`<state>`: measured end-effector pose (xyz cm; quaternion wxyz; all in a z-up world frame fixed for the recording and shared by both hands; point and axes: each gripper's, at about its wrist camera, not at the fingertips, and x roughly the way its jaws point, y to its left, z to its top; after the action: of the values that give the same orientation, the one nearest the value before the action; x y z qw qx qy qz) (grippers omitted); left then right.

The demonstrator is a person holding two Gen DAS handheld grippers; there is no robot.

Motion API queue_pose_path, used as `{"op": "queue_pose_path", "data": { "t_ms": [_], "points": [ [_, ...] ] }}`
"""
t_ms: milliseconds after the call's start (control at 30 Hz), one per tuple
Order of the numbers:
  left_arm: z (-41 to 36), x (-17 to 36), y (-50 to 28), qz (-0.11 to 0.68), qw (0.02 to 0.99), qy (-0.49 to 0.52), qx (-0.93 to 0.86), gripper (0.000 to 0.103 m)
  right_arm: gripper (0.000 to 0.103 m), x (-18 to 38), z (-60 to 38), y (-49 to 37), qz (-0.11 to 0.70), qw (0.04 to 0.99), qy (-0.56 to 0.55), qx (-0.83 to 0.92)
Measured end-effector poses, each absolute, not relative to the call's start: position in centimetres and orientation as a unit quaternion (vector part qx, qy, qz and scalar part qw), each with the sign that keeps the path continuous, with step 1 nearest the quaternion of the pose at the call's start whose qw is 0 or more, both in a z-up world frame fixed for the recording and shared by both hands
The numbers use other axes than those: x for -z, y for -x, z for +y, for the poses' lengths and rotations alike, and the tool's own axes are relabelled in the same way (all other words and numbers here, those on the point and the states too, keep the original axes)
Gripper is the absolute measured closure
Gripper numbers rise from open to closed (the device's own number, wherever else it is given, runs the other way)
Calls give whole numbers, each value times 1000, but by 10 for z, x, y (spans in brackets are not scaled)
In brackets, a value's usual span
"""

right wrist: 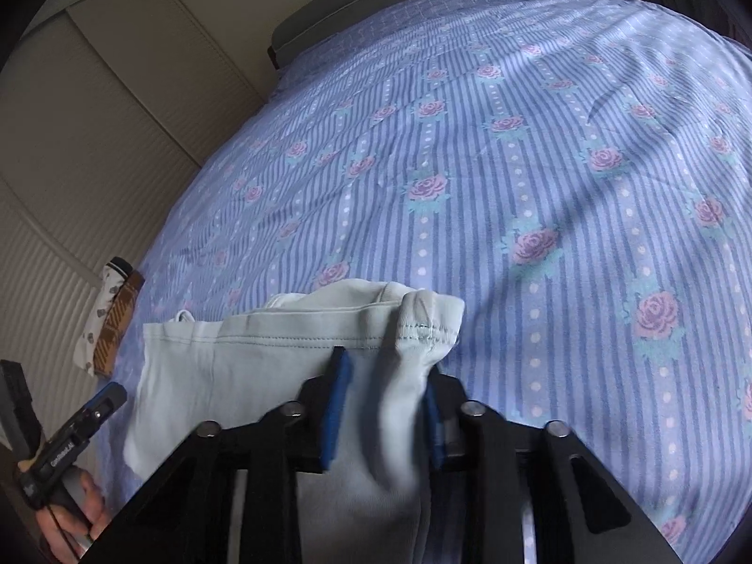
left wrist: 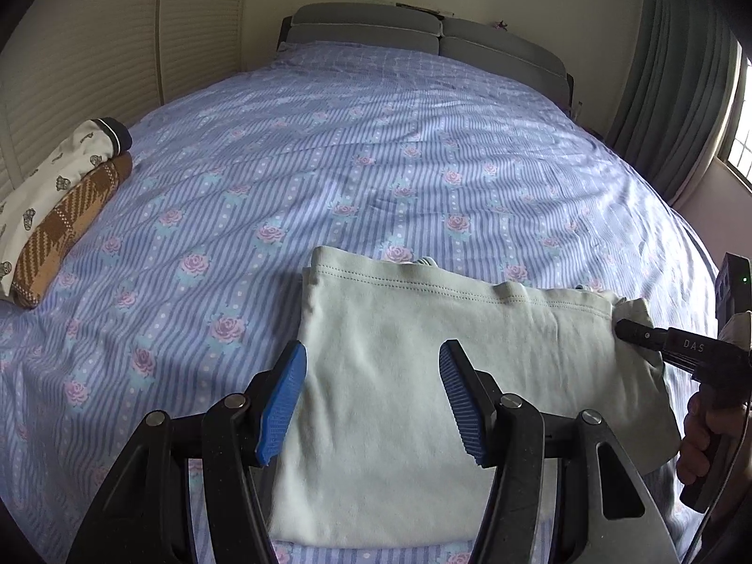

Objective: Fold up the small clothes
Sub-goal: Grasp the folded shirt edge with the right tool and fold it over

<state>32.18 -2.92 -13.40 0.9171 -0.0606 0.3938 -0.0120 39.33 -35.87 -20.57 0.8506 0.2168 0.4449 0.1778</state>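
Observation:
A pale green garment (left wrist: 399,376) lies partly folded on the bed, near the front edge. My left gripper (left wrist: 371,399) is open just above it, its blue pads apart over the cloth and holding nothing. My right gripper (right wrist: 385,404) is closed on the garment's right hemmed corner (right wrist: 423,329), lifting it a little so the cloth bunches between the pads. In the left wrist view the right gripper (left wrist: 630,329) shows at the garment's right edge. In the right wrist view the left gripper (right wrist: 103,399) shows at the lower left.
The bed is covered by a blue striped sheet with roses (left wrist: 376,164). A folded stack of a white printed garment (left wrist: 51,178) and a brown checked one (left wrist: 66,225) lies at the left edge. A grey headboard (left wrist: 423,33) is at the far end, and curtains (left wrist: 681,94) hang on the right.

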Motion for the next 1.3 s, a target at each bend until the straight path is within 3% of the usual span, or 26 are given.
{"op": "queue_pose_path", "data": {
  "t_ms": [433,733,1067,1300],
  "points": [
    [8,98,-294,363,929,68,15,45,91,148,-334,-363,430,869,-202,-139],
    [68,67,-258,323,945,54,-4,44,91,110,-238,-349,441,861,-198,-156],
    [133,72,-241,327,941,78,-34,43,91,130,-122,-385,492,832,-204,-154],
    [139,83,-236,335,938,77,-28,43,87,154,-97,-406,511,830,-186,-126]
  ]
}}
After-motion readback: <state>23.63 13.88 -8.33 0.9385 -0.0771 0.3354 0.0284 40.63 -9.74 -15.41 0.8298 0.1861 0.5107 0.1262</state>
